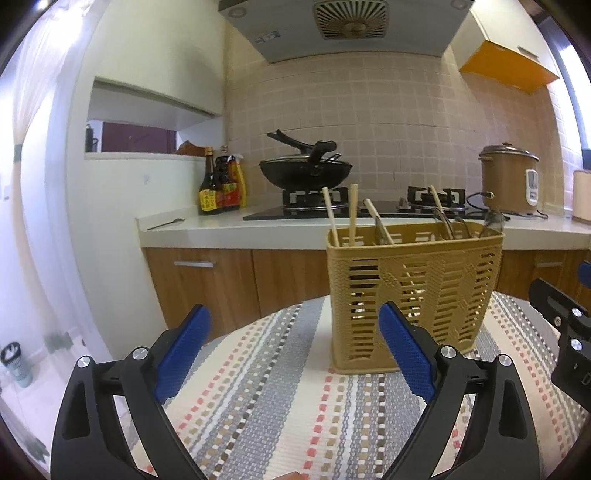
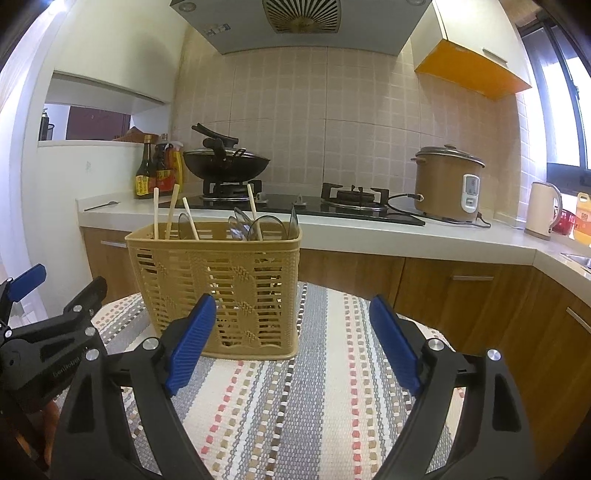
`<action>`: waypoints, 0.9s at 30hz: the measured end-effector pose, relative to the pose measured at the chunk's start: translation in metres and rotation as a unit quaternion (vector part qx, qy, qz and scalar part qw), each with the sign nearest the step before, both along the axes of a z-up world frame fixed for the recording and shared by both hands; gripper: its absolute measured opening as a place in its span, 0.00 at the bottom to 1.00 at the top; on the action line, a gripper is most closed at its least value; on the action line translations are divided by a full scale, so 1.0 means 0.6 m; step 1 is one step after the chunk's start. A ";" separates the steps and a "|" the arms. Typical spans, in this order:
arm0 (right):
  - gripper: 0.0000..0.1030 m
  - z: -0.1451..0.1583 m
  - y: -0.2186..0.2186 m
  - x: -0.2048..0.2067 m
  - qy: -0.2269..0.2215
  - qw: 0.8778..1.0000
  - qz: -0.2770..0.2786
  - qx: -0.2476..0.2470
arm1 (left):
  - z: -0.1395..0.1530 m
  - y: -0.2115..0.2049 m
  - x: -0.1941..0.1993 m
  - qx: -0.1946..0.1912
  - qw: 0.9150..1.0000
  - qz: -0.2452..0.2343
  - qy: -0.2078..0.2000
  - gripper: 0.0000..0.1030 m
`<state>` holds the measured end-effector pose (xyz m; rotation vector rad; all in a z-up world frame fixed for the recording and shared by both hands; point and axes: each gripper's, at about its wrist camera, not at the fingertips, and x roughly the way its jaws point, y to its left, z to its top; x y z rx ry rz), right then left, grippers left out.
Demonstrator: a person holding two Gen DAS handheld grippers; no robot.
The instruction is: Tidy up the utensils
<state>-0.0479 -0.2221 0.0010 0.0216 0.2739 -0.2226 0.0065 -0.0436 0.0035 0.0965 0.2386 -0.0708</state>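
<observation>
Location: home kitchen.
Gas hob point(image 2: 306, 205) with wok point(image 2: 225, 162), extractor hood point(image 2: 301, 22), rice cooker point(image 2: 447, 182), tiled wall point(image 2: 332, 110), wooden cabinets point(image 2: 461, 295).

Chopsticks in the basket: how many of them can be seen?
4. In the basket, two chopsticks stand at the left end, one leans just right of them, and one stands near the middle among the spoons. Shorter ones may be hidden inside.

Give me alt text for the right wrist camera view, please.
A tan perforated plastic utensil basket, holding wooden chopsticks and clear plastic spoons, stands on a striped woven mat. The right gripper, blue-padded, hangs open before it, empty. Behind it, a black wok sits on a stove.
</observation>
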 end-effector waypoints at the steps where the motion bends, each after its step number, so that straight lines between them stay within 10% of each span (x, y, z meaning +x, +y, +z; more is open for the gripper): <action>1: 0.79 -0.001 0.000 0.000 0.001 1.000 -0.001 0.000 | -0.001 -0.002 -0.001 0.002 1.000 -0.001 -0.001 0.87; 27: 0.79 -0.008 -0.003 0.011 0.016 1.000 -0.018 0.002 | -0.008 0.015 0.020 -0.037 0.998 -0.012 0.047 0.91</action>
